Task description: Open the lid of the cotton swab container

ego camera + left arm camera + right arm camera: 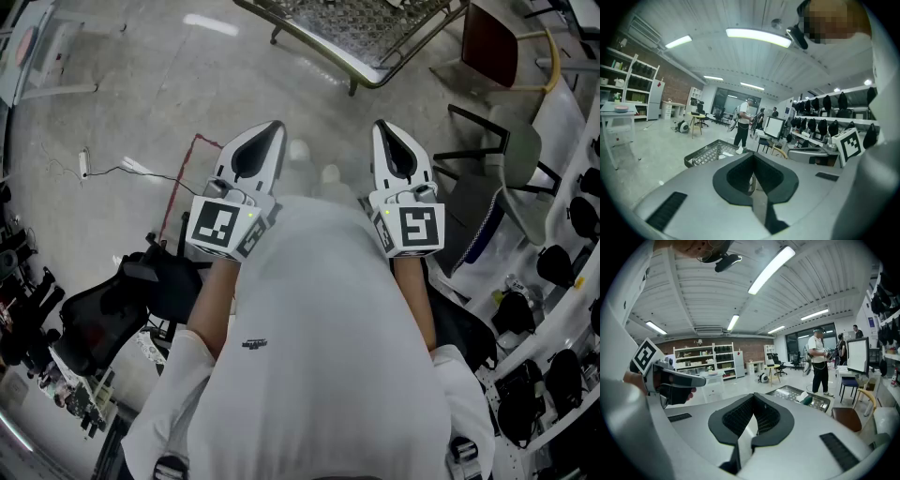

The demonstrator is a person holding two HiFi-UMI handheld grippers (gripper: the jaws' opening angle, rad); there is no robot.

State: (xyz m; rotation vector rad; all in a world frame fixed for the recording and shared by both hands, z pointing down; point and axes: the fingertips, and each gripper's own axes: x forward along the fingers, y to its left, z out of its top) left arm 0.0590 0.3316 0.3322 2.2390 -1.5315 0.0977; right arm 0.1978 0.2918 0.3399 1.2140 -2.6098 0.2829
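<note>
A black office chair [98,314] stands on the concrete floor [122,84], well to the lower left of the mesh-topped table [361,28]. The left gripper [277,125] is held out in front of the person's white shirt [328,328]. It is short of the mesh-topped table, to its left and apart from it. Its claw is pressed together with nothing in it, and its marker cube [223,227] sits at the wrist end. The right gripper [379,124] is level with it, almost straight below the table. It is also clear of the table, and its claw is likewise pressed together on nothing. In the right gripper view a standing person [819,362] is just beyond the table's far side. A brown chair [495,47] stands just right of the table, and a grey chair [514,155] is below that, further from it. No view shows where the cotton swab container is.
</note>
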